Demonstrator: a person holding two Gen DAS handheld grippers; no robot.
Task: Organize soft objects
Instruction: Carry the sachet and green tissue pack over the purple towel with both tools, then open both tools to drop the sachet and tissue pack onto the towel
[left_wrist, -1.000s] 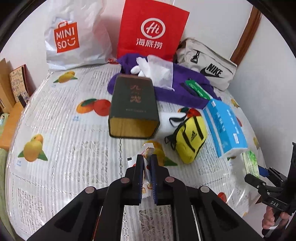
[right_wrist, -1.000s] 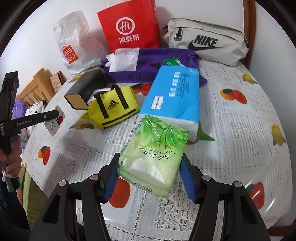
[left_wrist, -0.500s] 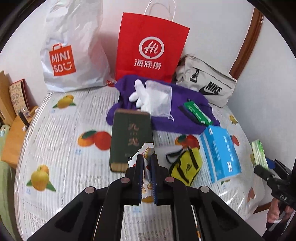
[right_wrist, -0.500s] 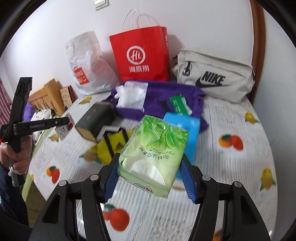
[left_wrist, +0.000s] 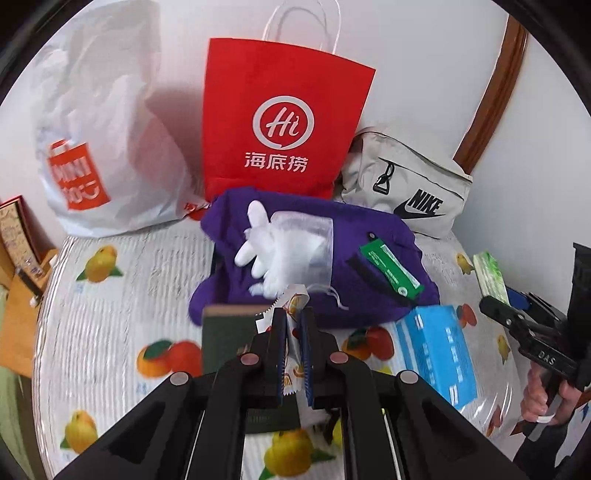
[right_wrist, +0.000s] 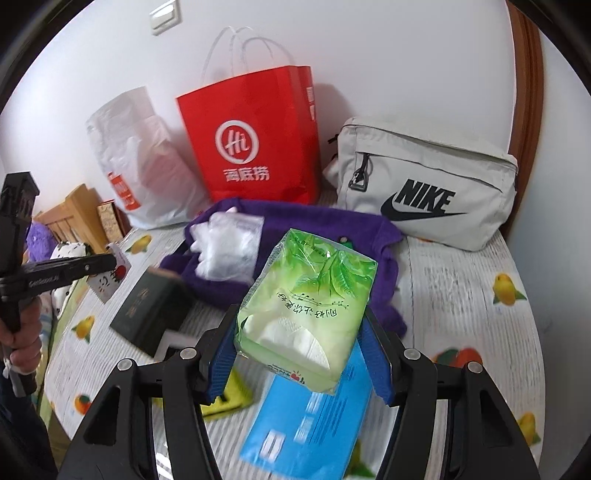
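My left gripper (left_wrist: 293, 325) is shut on a small white and orange snack sachet (left_wrist: 293, 301), held up above the dark green box (left_wrist: 225, 332). In the right wrist view the same gripper (right_wrist: 79, 267) and sachet (right_wrist: 110, 277) show at the left edge. A green pack of tissues (right_wrist: 306, 306) hangs in the air with my right gripper (right_wrist: 301, 350) shut on its sides. Right gripper (left_wrist: 517, 317) and pack (left_wrist: 489, 275) also appear at the right of the left wrist view. Both point toward the red paper bag (left_wrist: 280, 125) at the back.
Against the wall stand a white plastic bag (left_wrist: 107, 147), the red paper bag (right_wrist: 251, 140) and a grey Nike bag (right_wrist: 424, 184). On the fruit-print tablecloth (left_wrist: 110, 314) lie a purple cloth (left_wrist: 369, 288) under bagged white gloves (left_wrist: 288, 243), a blue tissue pack (right_wrist: 306, 424) and a yellow pouch (right_wrist: 229, 398).
Both grippers have risen and moved toward the bags at the back, each still holding its item. The table objects have slid lower in both views.
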